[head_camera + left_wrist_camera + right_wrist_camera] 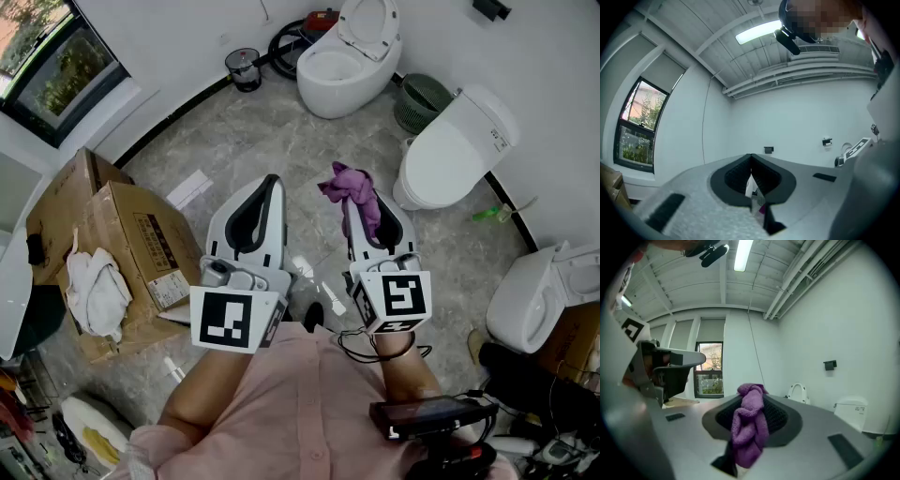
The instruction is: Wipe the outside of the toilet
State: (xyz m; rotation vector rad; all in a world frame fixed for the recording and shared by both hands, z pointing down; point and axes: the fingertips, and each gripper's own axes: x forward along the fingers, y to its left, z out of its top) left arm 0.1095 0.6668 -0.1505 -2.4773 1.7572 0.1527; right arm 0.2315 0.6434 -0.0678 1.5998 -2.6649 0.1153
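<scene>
We hold purple cloth (339, 183) in right tongs (361, 199); left tongs (272, 183) closed, empty. Risk: bunched cloth slipping on toilet (450, 150).

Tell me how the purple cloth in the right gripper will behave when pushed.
Probably floppy: the purple cloth bunches and droops from the shut right gripper. Likely light, since that one pinch carries it. It should crumple, not slide stiffly.

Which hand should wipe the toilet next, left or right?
Right, probably. The right gripper is shut on the purple cloth and sits nearer the closed toilet. The left gripper is shut and empty.
</scene>
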